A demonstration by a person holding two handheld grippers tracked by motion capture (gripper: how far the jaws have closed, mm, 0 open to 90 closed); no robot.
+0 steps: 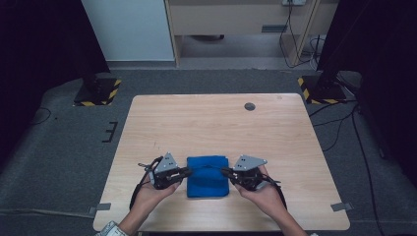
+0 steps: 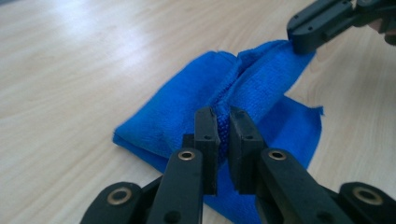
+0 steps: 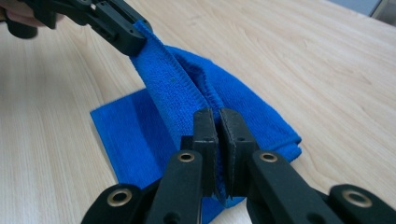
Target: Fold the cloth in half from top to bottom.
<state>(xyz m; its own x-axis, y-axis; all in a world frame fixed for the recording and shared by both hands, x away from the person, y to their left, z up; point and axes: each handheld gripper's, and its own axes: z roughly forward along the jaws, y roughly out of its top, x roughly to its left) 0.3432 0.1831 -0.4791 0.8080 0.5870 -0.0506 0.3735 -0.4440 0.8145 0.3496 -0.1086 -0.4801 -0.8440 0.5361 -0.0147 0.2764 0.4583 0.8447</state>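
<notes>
Gripping opposite edges of the blue microfiber cloth (image 1: pixel 208 176), left tongs (image 1: pixel 187 171) and right tongs (image 1: pixel 224 172) are clamped shut. Cloth is light, soft and limp; hold at hemmed edges above the tabletop (image 1: pixel 216 123).

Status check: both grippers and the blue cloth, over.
Left gripper shut on the cloth's left edge, right gripper shut on its right edge. Pinched fold lifted between them, rest of the cloth on the table. Nothing in the way.
</notes>
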